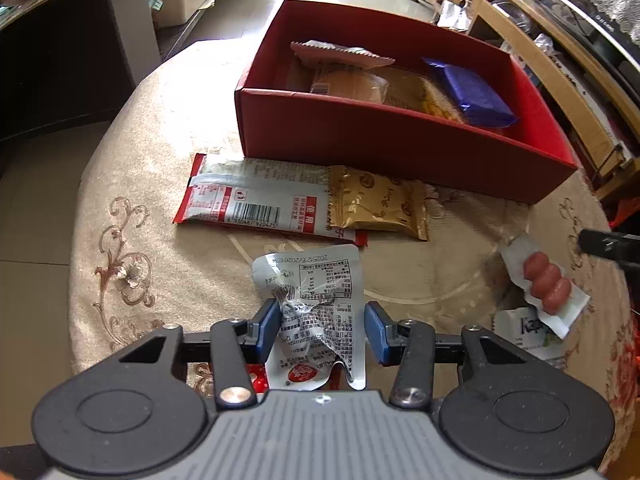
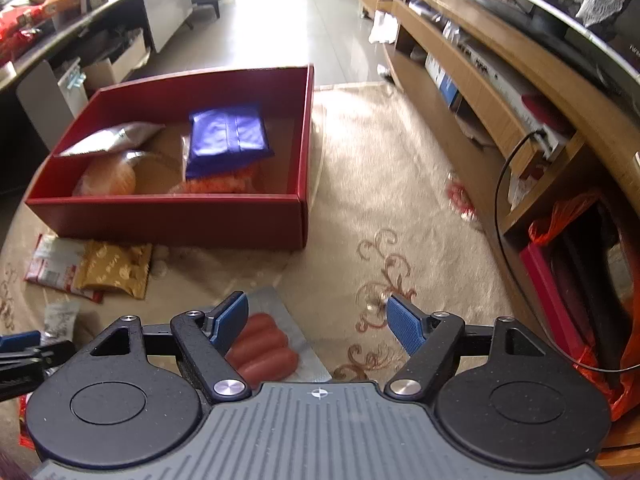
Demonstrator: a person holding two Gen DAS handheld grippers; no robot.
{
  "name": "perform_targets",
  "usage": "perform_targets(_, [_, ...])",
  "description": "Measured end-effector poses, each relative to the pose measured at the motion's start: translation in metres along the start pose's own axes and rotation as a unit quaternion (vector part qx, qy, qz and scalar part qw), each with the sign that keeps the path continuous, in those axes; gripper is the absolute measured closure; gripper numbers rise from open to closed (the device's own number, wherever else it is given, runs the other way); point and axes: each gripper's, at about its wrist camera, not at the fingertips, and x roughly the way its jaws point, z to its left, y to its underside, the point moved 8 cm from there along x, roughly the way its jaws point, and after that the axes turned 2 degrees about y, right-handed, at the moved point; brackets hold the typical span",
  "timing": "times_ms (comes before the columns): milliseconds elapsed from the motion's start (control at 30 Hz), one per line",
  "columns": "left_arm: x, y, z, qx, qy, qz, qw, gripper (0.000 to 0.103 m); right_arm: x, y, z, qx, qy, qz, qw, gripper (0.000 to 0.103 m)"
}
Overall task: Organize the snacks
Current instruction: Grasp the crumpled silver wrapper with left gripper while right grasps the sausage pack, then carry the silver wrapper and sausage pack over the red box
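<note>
A red box (image 1: 400,144) (image 2: 168,216) on the beige tablecloth holds a blue packet (image 1: 472,92) (image 2: 228,136), a bread bun (image 1: 352,84) and a silver pouch (image 2: 112,138). My left gripper (image 1: 322,326) is open around a crumpled silver snack pouch (image 1: 316,312) lying between its fingers. A red-and-white packet (image 1: 256,200) and a gold packet (image 1: 376,204) (image 2: 114,270) lie in front of the box. My right gripper (image 2: 318,324) is open just above a sausage pack (image 2: 264,348) (image 1: 546,284), which sits by its left finger.
A wooden TV cabinet (image 2: 500,92) runs along the right. A dark counter (image 1: 60,40) and a cardboard box (image 1: 180,0) stand at the left. A white wrapper (image 1: 524,328) lies near the sausage pack. The round table's edge (image 1: 80,240) curves at left.
</note>
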Motion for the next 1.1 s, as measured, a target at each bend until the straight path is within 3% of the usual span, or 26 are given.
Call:
perform_targets(467, [0.013, 0.005, -0.002, -0.008, 0.032, 0.037, 0.9988, 0.059, 0.048, 0.015, 0.037, -0.084, -0.065, 0.083, 0.991, 0.017])
perform_targets(600, [0.019, 0.004, 0.004, -0.025, 0.041, 0.053, 0.9974, 0.050, 0.055, 0.020, 0.049, -0.109, -0.053, 0.087, 0.989, 0.019])
perform_targets(700, [0.019, 0.005, 0.006, -0.037, 0.048, 0.057, 0.9965, 0.039, 0.051, 0.022, 0.056, -0.118, -0.044, 0.083, 0.989, 0.027])
perform_targets(833, [0.024, 0.010, 0.001, -0.023, 0.037, 0.054, 0.9976, 0.027, 0.046, 0.027, 0.058, -0.119, -0.028, 0.080, 0.989, 0.027])
perform_targets(967, [0.026, 0.013, -0.010, 0.010, 0.002, 0.039, 0.9992, 0.032, 0.039, 0.027, 0.052, -0.112, -0.019, 0.072, 0.991, 0.028])
perform_targets(1033, [0.025, 0.014, -0.015, 0.042, -0.020, 0.028, 0.9985, 0.057, 0.032, 0.024, 0.048, -0.100, -0.025, 0.063, 0.993, 0.028])
perform_targets(1100, [0.023, 0.015, -0.019, 0.053, -0.019, 0.025, 0.9981, 0.058, 0.024, 0.019, 0.043, -0.087, -0.032, 0.051, 0.994, 0.028])
